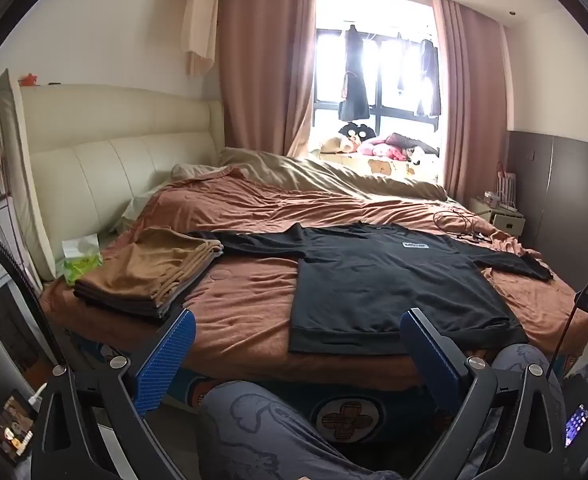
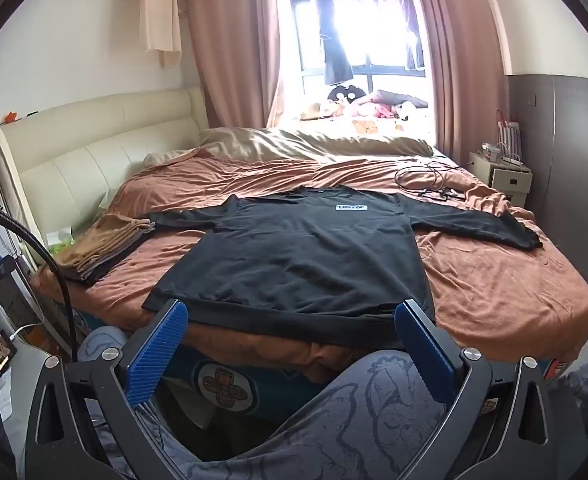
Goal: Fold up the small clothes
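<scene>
A black long-sleeved shirt (image 1: 378,280) (image 2: 294,256) lies flat on the bed, front up, sleeves spread, hem at the near edge. A stack of folded brown and grey clothes (image 1: 153,272) (image 2: 105,248) sits to its left. My left gripper (image 1: 298,320) is open, held back from the bed's near edge, with nothing between its blue pads (image 1: 165,356). My right gripper (image 2: 291,312) is also open just short of the shirt's hem, with nothing in it. The person's knees in grey patterned trousers (image 1: 261,424) (image 2: 374,404) show below both grippers.
The bed has a rust-brown cover (image 1: 253,296) (image 2: 494,280), a beige duvet (image 1: 314,172) bunched at the far side and a cream headboard (image 1: 101,152). Cables (image 2: 426,180) lie near the shirt's right sleeve. A tissue pack (image 1: 79,256) sits by the stack. A nightstand (image 2: 506,172) stands far right.
</scene>
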The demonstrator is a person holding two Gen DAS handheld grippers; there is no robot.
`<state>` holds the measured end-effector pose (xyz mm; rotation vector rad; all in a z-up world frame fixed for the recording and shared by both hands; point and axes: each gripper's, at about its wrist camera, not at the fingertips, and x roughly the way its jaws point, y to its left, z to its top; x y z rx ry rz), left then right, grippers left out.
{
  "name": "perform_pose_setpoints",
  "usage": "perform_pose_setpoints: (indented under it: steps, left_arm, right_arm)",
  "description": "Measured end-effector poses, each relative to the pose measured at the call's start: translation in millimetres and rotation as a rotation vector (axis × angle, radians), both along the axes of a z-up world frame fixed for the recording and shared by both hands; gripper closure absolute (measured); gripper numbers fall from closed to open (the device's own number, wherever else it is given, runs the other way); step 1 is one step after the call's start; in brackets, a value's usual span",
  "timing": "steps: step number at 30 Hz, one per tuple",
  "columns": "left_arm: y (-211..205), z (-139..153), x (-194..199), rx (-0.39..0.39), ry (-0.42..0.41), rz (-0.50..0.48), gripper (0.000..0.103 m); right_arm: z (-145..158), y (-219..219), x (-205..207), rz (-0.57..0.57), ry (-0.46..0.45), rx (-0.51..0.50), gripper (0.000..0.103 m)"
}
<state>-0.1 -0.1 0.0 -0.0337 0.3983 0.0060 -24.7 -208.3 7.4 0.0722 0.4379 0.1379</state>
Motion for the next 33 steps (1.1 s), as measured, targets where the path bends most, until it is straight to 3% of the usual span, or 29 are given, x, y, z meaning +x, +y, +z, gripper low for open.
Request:
perform_pose_setpoints:
  steps: [33]
  left_arm:
    - [7.9,2.3,0.3,-0.045,-0.012,-0.019,0.001]
  right_arm:
    - [-2.7,-0.7,3.3,0.007,-0.004,0.013,0.0]
